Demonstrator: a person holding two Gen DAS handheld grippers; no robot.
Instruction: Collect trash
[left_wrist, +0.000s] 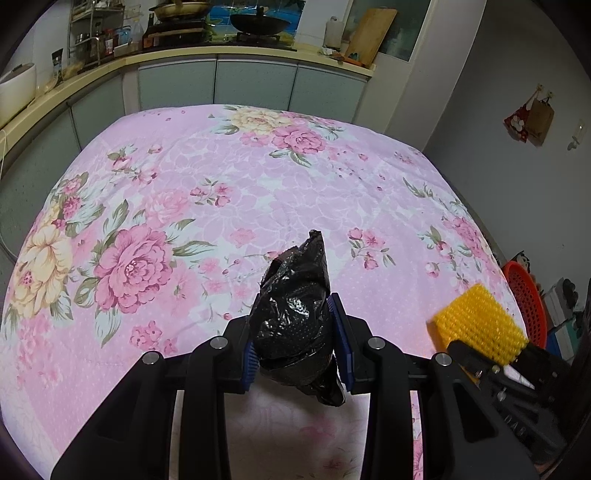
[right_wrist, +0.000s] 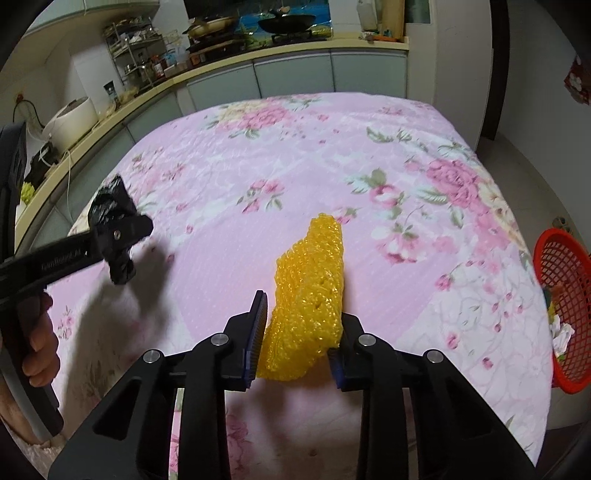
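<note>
Now, left gripper (left_wrist: 299, 336): level over cloth (left_wrist: 207, 177), clamps black bag (left_wrist: 295, 314).
Right gripper (right_wrist: 299, 339): raised, seemingly pinching yellow wrap (right_wrist: 310, 295).

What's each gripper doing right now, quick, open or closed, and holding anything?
Left gripper: closed on the black plastic bag.
Right gripper: closed on the yellow bubble wrap.

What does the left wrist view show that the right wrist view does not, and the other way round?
Only the left wrist view shows the paper bags hanging on the wall and the wooden cutting board.

Only the right wrist view shows trash lying inside the red basket and the person's left hand.

Both show the left gripper shut on the black plastic bag, the right gripper shut on the yellow bubble wrap, and the floral cloth.
</note>
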